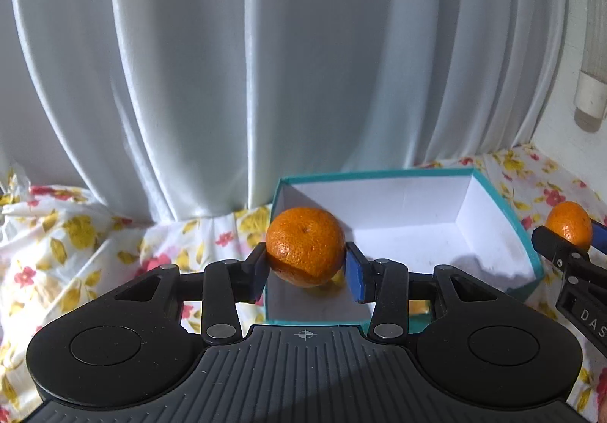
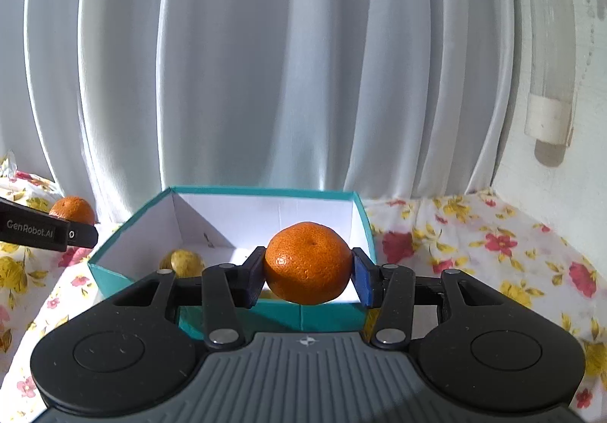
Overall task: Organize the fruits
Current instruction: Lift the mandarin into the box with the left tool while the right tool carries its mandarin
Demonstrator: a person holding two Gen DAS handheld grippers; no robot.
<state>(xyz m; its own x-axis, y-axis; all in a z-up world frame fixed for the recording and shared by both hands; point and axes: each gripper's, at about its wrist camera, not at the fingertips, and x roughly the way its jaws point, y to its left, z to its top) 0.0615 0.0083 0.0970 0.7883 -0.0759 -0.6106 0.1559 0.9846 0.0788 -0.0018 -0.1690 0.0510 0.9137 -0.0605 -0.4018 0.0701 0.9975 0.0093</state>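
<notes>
My left gripper (image 1: pixel 306 267) is shut on an orange mandarin (image 1: pixel 305 246), held in the air over the near left corner of a teal box (image 1: pixel 527 248) with a white inside. At the right edge of the left wrist view, my right gripper (image 1: pixel 569 246) carries a second mandarin (image 1: pixel 569 224). In the right wrist view, my right gripper (image 2: pixel 308 277) is shut on that mandarin (image 2: pixel 308 261), in front of the teal box (image 2: pixel 366 225). A yellowish fruit (image 2: pixel 181 261) lies inside the box at its left. The left gripper's finger (image 2: pixel 45 231) shows at far left with its mandarin (image 2: pixel 72 210).
A floral cloth (image 2: pixel 493 252) covers the surface around the box. White curtains (image 1: pixel 265 62) hang close behind it. A white wall with a clear bottle (image 2: pixel 550 62) fixed to it stands at the right.
</notes>
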